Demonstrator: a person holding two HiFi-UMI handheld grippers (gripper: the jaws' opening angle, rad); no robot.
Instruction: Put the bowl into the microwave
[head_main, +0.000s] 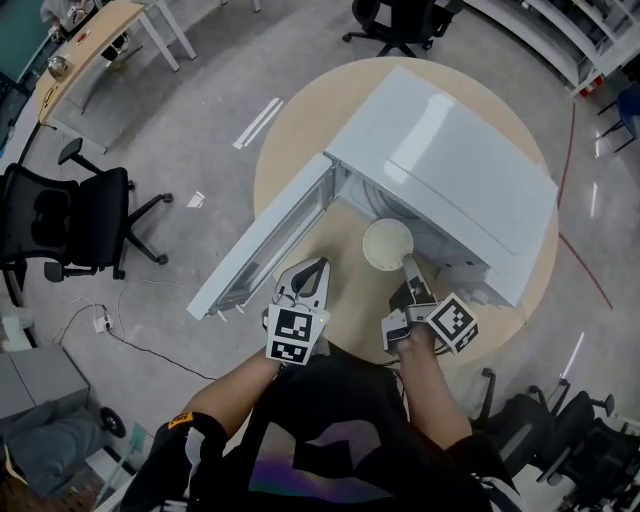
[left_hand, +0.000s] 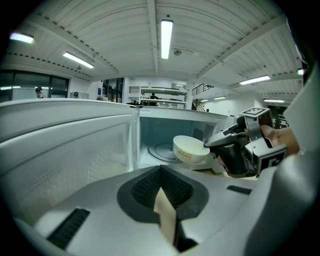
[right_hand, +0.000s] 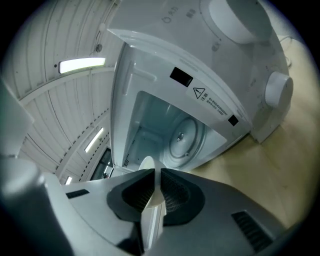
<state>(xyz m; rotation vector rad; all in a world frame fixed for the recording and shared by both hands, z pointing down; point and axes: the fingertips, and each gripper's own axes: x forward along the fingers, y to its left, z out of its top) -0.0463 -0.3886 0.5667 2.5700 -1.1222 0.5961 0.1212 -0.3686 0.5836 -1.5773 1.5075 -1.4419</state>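
Grey flooring is surrounding the round wooden table (head_main: 290, 140) at mid-frame, where a white microwave (head_main: 450, 170) is standing with its door (head_main: 262, 240) swung wide. Right gripper (head_main: 410, 268) is clamping the rim of the cream bowl (head_main: 388, 244), holding it at the oven's opening, centre of frame. Left gripper (head_main: 312, 268) is hovering lower centre beside the door, jaws pressed together on nothing.

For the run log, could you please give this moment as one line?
right tongs: shut on bowl rim | bowl: at open microwave mouth, not yet inside | left tongs: shut, empty
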